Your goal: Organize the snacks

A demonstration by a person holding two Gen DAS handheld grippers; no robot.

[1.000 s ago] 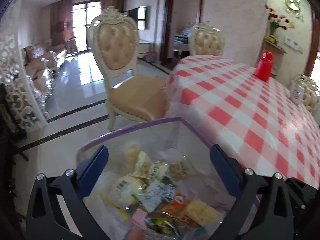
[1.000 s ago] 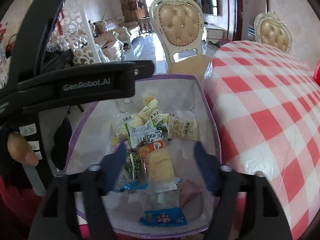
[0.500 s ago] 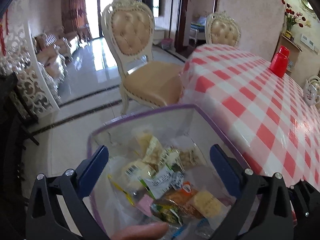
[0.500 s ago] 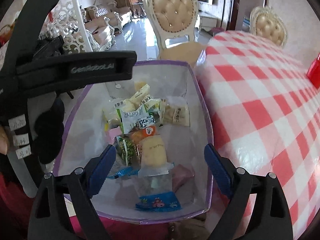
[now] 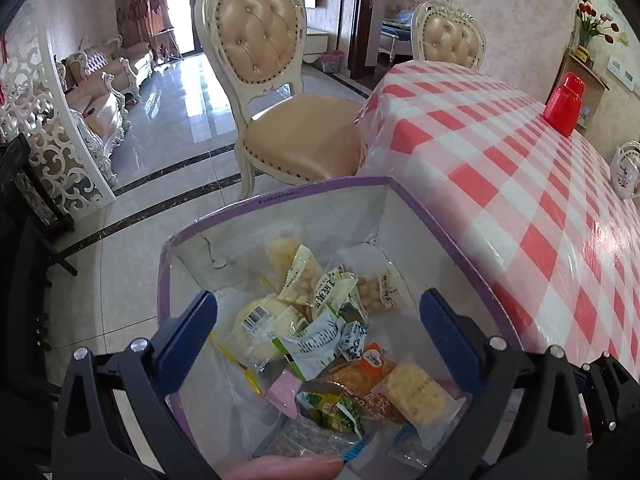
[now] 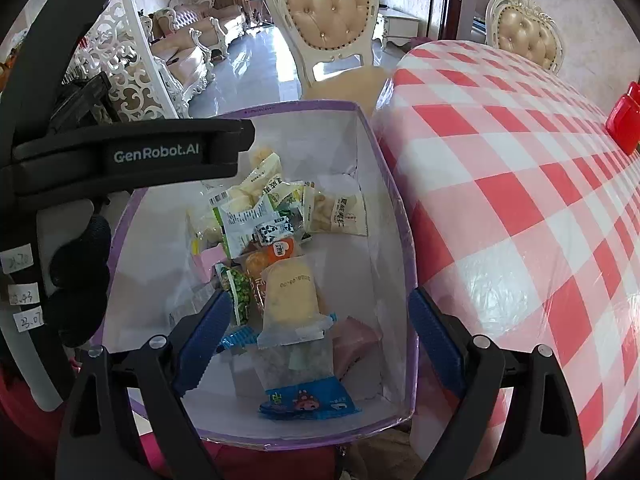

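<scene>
A heap of wrapped snacks [image 6: 276, 248] lies in the bottom of a white box with a purple rim [image 6: 384, 168], filling the centre of both views; the packets overlap too much to count exactly, but among them a pale yellow cake in clear wrap [image 6: 290, 298], a blue-printed packet [image 6: 308, 400] at the near wall, a green pea packet [image 6: 239, 294] and a round cracker pack [image 5: 418, 394] stand out. The heap sits toward the middle and left of the box floor, with bare white floor along the right wall and far corner. The right gripper [image 6: 316, 320] hangs above the near end of the box, fingers spread wide and holding nothing, its blue pads over the box's two side walls. The left gripper [image 5: 318, 316] is likewise splayed and empty above the heap, and shows in the right view as a black bar at upper left. The box's right rim lies just beside the edge of a table in red-and-white check cloth [image 5: 520, 168], which fills the right of both frames. On it stand one red container [image 5: 565, 106] and one white floral jug [image 5: 626, 174] at far right. Two cream tufted chairs are visible: one [image 5: 276, 92] beyond the box, one [image 5: 450, 38] at the table's far end.
</scene>
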